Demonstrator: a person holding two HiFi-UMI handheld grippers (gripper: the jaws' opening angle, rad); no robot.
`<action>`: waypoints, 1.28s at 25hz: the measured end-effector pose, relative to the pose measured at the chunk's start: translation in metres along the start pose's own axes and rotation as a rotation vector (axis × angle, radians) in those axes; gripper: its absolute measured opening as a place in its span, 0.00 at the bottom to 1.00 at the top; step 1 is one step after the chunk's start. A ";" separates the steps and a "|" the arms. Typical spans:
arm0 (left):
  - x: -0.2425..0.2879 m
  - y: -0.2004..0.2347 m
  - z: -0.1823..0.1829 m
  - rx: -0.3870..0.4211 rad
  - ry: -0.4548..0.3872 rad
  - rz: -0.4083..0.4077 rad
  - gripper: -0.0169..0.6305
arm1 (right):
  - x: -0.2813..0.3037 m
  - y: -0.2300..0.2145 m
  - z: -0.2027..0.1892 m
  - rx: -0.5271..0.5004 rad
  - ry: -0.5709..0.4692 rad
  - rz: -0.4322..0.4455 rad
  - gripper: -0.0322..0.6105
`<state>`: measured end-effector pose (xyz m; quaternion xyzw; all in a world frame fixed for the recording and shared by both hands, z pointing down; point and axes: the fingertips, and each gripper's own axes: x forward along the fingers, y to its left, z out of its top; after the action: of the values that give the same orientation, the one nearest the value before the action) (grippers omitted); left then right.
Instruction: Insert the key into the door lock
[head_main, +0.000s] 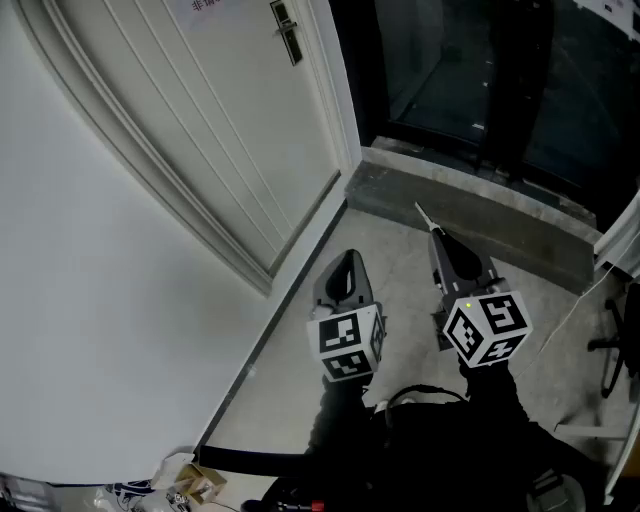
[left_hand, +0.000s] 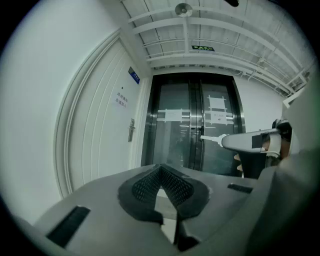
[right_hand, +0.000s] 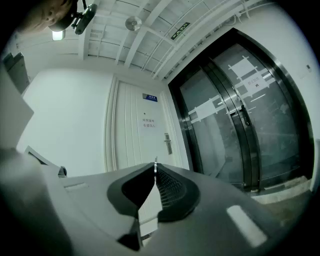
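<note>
Key count is one: a slim silvery metal key (head_main: 424, 217), and you hold it in the right gripper (head_main: 440, 243), whose jaws are pinched on its base so that only the thin blade pokes out past their tips. The blade looks narrow, pale and straight; its teeth are too small to make out. It hangs above the grey floor (head_main: 300, 380), its tip over the grey concrete step (head_main: 520, 235), well apart from the one dark metal lock plate (head_main: 287, 30) with its lever handle, which sits at the edge of the single white panelled door (head_main: 200, 120). In the right gripper view the blade's tip shows just below that lock plate, with the door straight ahead of you. You have two grippers in all; the left gripper (head_main: 350, 265) hangs beside the right one, a little nearer the door, and its ribbed black pads (left_hand: 175, 186) are pressed together with nothing between them. Beside the white door stand two dark-framed glass doors (right_hand: 240, 120), both closed.
</note>
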<state>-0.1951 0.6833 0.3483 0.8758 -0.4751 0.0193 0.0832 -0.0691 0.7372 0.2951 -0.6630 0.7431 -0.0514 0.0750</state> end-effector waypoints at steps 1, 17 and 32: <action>0.000 0.000 0.001 0.006 -0.003 -0.002 0.03 | -0.001 0.000 0.000 0.001 -0.003 -0.001 0.07; -0.003 0.002 0.004 -0.032 -0.004 -0.057 0.03 | 0.003 0.008 0.000 -0.002 -0.006 -0.013 0.07; 0.020 0.039 0.011 -0.117 -0.031 -0.082 0.03 | 0.040 0.016 0.002 -0.018 -0.035 -0.052 0.07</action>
<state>-0.2171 0.6437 0.3447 0.8884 -0.4402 -0.0255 0.1276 -0.0885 0.6991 0.2881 -0.6836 0.7246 -0.0348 0.0805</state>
